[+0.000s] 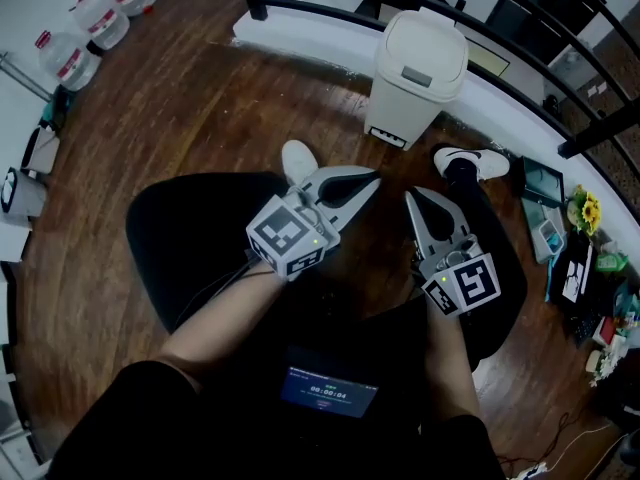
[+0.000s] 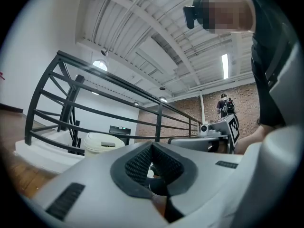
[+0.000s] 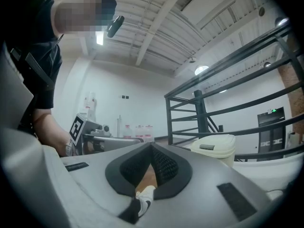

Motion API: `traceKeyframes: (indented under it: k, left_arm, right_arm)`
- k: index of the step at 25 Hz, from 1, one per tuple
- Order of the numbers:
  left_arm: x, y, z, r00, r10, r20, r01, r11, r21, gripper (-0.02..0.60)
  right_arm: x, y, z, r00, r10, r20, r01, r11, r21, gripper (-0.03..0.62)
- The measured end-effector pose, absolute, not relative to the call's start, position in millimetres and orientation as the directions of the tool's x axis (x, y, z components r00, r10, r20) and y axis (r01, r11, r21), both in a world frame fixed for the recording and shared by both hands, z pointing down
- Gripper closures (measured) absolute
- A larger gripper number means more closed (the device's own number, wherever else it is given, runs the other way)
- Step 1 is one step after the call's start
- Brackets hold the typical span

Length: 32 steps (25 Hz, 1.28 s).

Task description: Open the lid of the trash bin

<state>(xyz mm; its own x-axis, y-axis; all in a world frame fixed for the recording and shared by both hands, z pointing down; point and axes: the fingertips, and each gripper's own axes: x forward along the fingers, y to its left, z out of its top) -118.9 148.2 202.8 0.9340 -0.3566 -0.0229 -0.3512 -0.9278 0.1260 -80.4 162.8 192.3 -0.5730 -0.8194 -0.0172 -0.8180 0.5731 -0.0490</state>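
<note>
A small dark screen point(image 1: 329, 389) at the person's lap is showing a row of digits that is reading roughly as 00:00:04, with a line above it too small to make out. The red labels on the bottles point(image 1: 75, 58) and the sticker at the foot of the trash bin point(image 1: 418, 73) are showing nothing legible.
</note>
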Motion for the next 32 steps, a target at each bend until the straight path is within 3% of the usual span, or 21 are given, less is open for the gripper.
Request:
traceKeyframes:
  k: [10, 23, 32]
  left_arm:
    - [-110.9, 86.1, 212.3, 0.927, -0.374, -0.019, -0.367, -0.917, 0.16, 0.563]
    - [-45.3, 16.7, 221.5, 0.894, -0.448, 0.002, -0.435, -0.867, 0.244, 0.563]
    - [-19.7, -14.7, 266.2, 0.853, -0.51, 0.112, -0.522, -0.821, 0.23, 0.563]
  right_arm:
    - [-74.9, 108.8, 192.8, -0.554, -0.832, 0.025, -0.832, 0.552, -0.062, 0.577]
    - [-24.2, 40.2, 199.6, -0.59, -0.8, 0.109, -0.807, 0.588, -0.049, 0.577]
    - [2.4, -15.1, 226.7, -0.579, -0.81, 0.086, -0.812, 0.565, -0.149, 0.577]
